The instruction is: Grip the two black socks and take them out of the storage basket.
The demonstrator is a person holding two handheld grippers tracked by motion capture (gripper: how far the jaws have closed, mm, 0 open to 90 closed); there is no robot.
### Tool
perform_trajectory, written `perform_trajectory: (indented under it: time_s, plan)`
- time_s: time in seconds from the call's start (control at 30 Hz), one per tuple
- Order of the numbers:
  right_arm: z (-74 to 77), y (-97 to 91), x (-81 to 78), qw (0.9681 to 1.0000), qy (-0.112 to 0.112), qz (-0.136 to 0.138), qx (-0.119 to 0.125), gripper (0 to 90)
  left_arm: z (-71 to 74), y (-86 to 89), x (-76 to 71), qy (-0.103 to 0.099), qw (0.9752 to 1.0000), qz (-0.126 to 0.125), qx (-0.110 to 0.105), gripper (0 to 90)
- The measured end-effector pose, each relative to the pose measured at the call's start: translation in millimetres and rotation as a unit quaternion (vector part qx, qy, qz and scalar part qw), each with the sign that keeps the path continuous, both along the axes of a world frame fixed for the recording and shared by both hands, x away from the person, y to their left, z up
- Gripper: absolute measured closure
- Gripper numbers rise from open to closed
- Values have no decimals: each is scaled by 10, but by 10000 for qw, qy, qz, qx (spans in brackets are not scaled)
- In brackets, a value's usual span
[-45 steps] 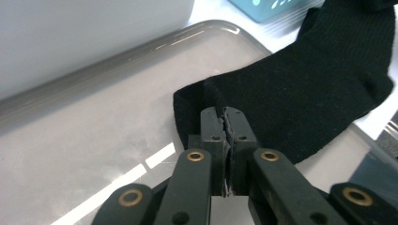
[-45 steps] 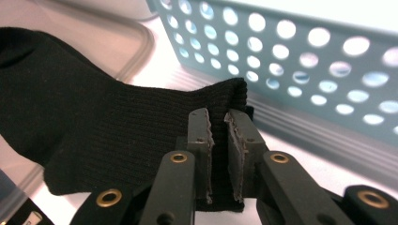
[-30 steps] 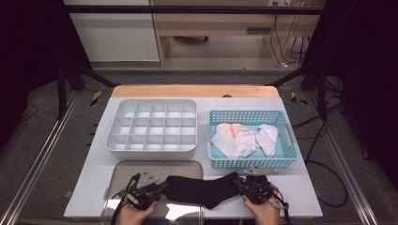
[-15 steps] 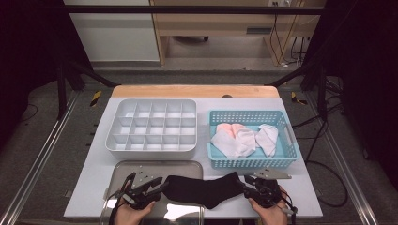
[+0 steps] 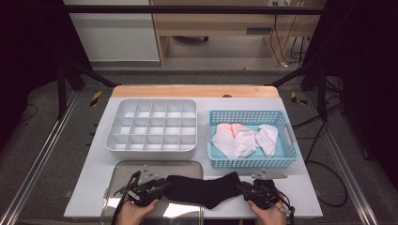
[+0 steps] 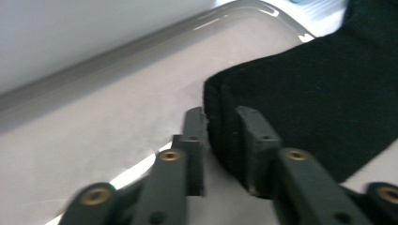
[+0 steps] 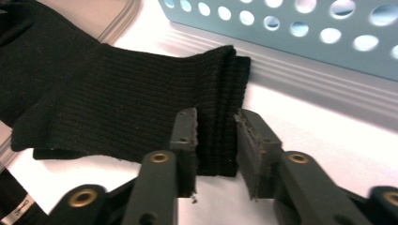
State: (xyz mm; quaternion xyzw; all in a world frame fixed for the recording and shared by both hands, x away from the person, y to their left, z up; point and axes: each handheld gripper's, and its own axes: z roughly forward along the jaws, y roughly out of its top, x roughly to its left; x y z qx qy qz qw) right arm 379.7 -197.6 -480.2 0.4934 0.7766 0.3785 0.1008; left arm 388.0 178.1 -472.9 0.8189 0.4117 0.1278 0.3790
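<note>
A: Past the left gripper [image 6: 220,140], the black sock [image 6: 319,93] runs off the picture's top and right edges.

B: Near the right gripper [image 7: 216,140], the blue basket [image 7: 300,42] is cropped, contents hidden.

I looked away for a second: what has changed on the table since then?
Little. Both grippers, left and right, have just been closing at the ends of the black sock, which lies between their jaws. Sock, tray, basket and organizer stayed put.
</note>
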Motion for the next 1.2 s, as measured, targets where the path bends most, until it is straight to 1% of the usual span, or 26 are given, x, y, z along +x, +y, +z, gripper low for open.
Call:
perform_trajectory:
  time_s: [0.1, 0.17, 0.2, 0.23, 0.27, 0.3, 0.37, 0.43, 0.5, 0.57, 0.63, 0.7, 0.73, 0.8, 0.87, 0.9, 0.93, 1.03, 1.07, 1.13, 1.2]
  plan:
    - [22, 3, 10, 9999, 96, -2, 37, 788, 16, -18, -2, 6, 10000, -19, 21, 821]
    - [53, -9, 9, 10000, 92, -16, 35, 805, 29, -26, 1, -16, 10000, -15, -62, 836]
    - [66, -26, 10, 10000, 55, -36, -3, 805, 34, -33, 0, -15, 9999, -14, -126, 837]
    - [78, -40, 5, 10000, 37, -71, 4, 805, 48, -39, -4, -38, 9998, -46, -210, 837]
    - [100, -74, -4, 9999, -28, -144, 14, 804, 57, -55, -10, -58, 9995, -45, -301, 837]
    - [114, -100, -4, 9998, -83, -195, -3, 804, 65, -76, -14, -96, 9994, -64, -331, 837]
    - [131, -137, 8, 9994, -149, -304, -87, 803, 57, -141, -23, -150, 9995, -125, -261, 837]
    - [116, -142, 37, 9987, -213, -364, -272, 796, 40, -179, -27, -158, 9996, -158, -177, 836]
    - [85, -131, 74, 9985, -144, -316, -419, 786, 23, -203, -38, -226, 9996, -164, -12, 835]
    - [76, -124, 78, 9985, -198, -307, -406, 759, 13, -199, -43, -239, 9996, -156, 33, 828]
    - [81, -130, 64, 9981, -358, -314, -397, 713, 8, -191, -45, -249, 9996, -119, 30, 801]
    - [92, -148, 49, 9972, -538, -331, -404, 659, 23, -168, -47, -292, 9995, -105, -22, 767]
    - [99, -163, 40, 9964, -642, -337, -428, 650, 34, -160, -51, -318, 9994, -86, -41, 747]
    - [119, -188, 23, 9961, -732, -367, -319, 632, 71, -136, -61, -372, 9992, -75, -130, 715]
    - [143, -214, 6, 9955, -828, -384, -246, 615, 124, -115, -78, -486, 9986, -39, -229, 683]
    - [155, -226, 1, 9949, -897, -396, -245, 607, 150, -109, -85, -530, 9982, -30, -272, 677]
    - [166, -231, -8, 9948, -912, -419, -196, 604, 170, -103, -91, -563, 9980, -22, -303, 673]
    - [174, -242, -3, 9943, -963, -428, -152, 595, 244, -98, -102, -627, 9970, -34, -462, 680]
    - [177, -236, -5, 9947, -925, -432, -147, 593, 262, -107, -106, -645, 9967, -40, -481, 690]
    - [178, -227, -8, 9946, -940, -408, -164, 591, 292, -140, -109, -631, 9965, -91, -535, 722]
    - [185, -212, -13, 9947, -944, -381, -151, 587, 311, -190, -106, -591, 9965, -166, -568, 775]
